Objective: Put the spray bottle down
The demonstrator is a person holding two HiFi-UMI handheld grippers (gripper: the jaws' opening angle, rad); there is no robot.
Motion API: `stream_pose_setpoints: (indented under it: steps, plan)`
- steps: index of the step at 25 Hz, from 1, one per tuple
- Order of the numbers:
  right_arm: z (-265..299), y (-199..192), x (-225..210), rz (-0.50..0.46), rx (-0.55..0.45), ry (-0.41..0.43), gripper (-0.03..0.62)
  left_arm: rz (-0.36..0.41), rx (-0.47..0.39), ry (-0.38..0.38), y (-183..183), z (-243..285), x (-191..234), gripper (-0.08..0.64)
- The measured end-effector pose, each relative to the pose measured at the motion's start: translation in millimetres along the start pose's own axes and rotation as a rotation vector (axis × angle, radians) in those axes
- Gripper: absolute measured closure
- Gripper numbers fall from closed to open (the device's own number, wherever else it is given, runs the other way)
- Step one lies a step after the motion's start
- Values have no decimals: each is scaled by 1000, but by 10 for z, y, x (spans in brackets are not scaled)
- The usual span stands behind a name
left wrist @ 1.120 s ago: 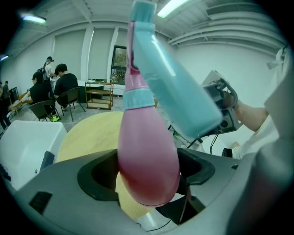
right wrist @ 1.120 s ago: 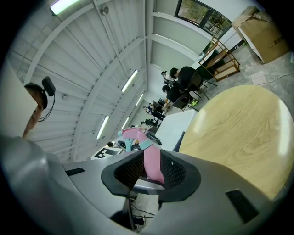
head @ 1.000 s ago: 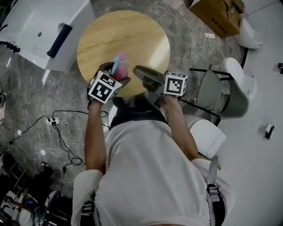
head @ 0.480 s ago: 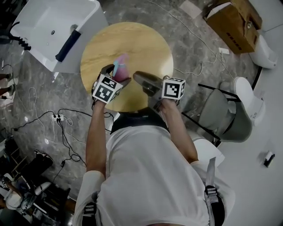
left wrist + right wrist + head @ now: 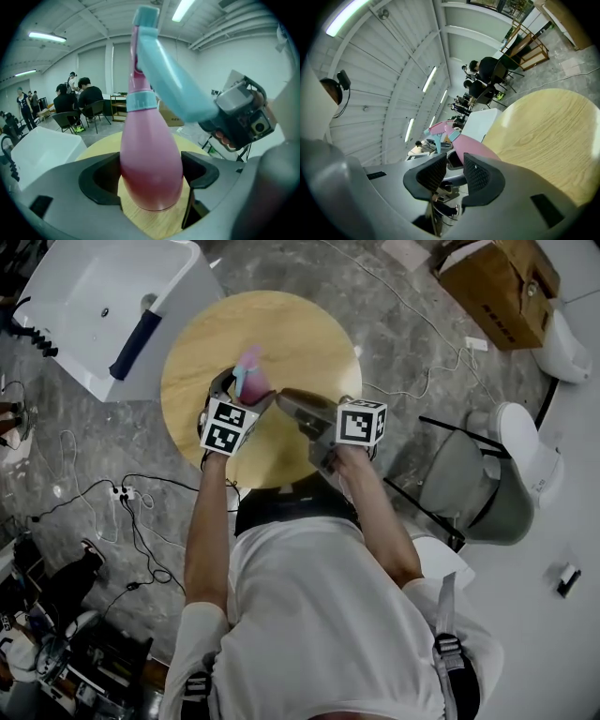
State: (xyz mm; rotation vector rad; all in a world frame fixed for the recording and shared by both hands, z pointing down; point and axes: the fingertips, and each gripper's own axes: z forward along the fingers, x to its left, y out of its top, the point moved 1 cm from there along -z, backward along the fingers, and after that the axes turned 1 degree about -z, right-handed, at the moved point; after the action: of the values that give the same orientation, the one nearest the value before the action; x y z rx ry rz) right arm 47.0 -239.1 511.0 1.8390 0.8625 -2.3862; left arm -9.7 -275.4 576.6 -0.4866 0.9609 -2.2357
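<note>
Here, left gripper [image 5: 151,175] jaws pinch the spray bottle [image 5: 146,123]; right gripper [image 5: 453,172] jaws barely apart.

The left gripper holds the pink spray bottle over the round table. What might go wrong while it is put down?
1. The left gripper grips the spray bottle low on its rounded body, and the trigger head sits high; released before the base is flat on the table, it may tip.
2. The right gripper is close beside the spray bottle and might knock it.
</note>
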Motion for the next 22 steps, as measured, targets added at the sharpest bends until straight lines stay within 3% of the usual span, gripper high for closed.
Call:
stream_pose_setpoints:
  steps: [10,17,22]
  plan:
    - [221,91,-206,15,-5,-40,500,29,-119,94,-20,314,367,178]
    - [265,57,-285,25,6,-61,500,-36,-156,96,-24,495,458,178]
    - [247,36,-302,26,7,-67,500,-38,-195,134,34,555,504,178]
